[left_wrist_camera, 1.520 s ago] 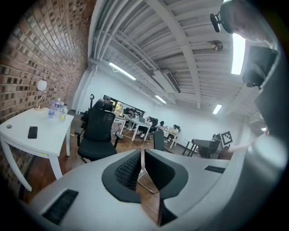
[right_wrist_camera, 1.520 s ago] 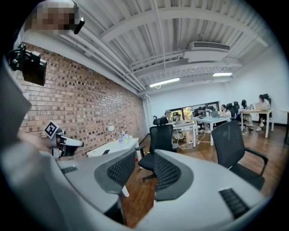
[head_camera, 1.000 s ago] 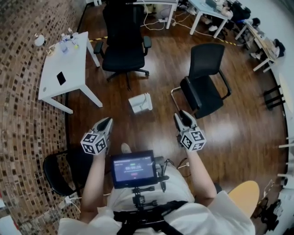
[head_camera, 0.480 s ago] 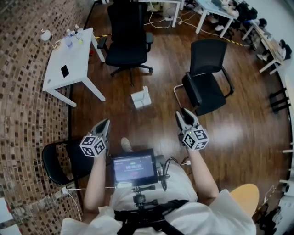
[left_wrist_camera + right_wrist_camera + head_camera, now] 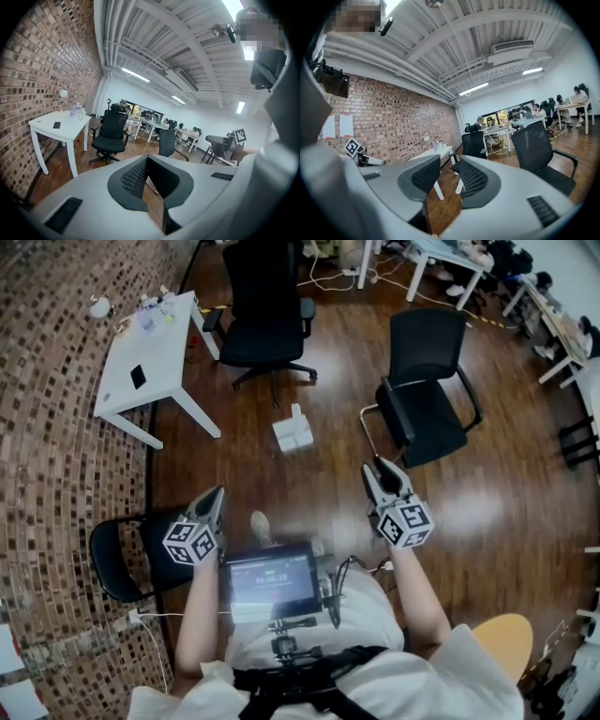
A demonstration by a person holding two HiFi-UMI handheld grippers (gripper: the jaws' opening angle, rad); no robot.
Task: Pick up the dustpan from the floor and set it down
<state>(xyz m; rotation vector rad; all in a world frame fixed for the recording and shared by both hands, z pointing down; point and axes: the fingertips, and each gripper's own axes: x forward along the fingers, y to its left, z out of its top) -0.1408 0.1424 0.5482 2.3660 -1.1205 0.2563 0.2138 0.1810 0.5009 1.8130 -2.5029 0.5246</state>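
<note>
On the wood floor [image 5: 319, 502], well ahead of both grippers and touched by neither: white dustpan [image 5: 293, 432]. Beyond it, slightly left, a swivel chair [image 5: 265, 315]; to its right a black chair [image 5: 427, 395]; both apart from it. Only bare boards between dustpan and jaws. Farther left, by the brick wall [image 5: 56, 427], a white bench [image 5: 141, 348] carrying a phone [image 5: 138, 377] and small bottles [image 5: 150, 315]. Low at the left, just beside the left gripper [image 5: 217, 493], a third chair [image 5: 122, 559]. Between the two arms, a shoe [image 5: 260, 524] and a chest screen [image 5: 272, 582].

Left jaws clenched, tips meeting, nothing between. On the right gripper [image 5: 379, 468], jaws slightly parted, grasping nothing; through the gap, only boards and a bench leg.

Dustpan seen from the head view alone. From the gripper views instead: ceiling [image 5: 487, 28] with beams and strip lights, people [image 5: 576, 101] at far desks, and the two nearer chairs and the bench side-on. At the edge of each gripper view, the other gripper's marker cube.
</note>
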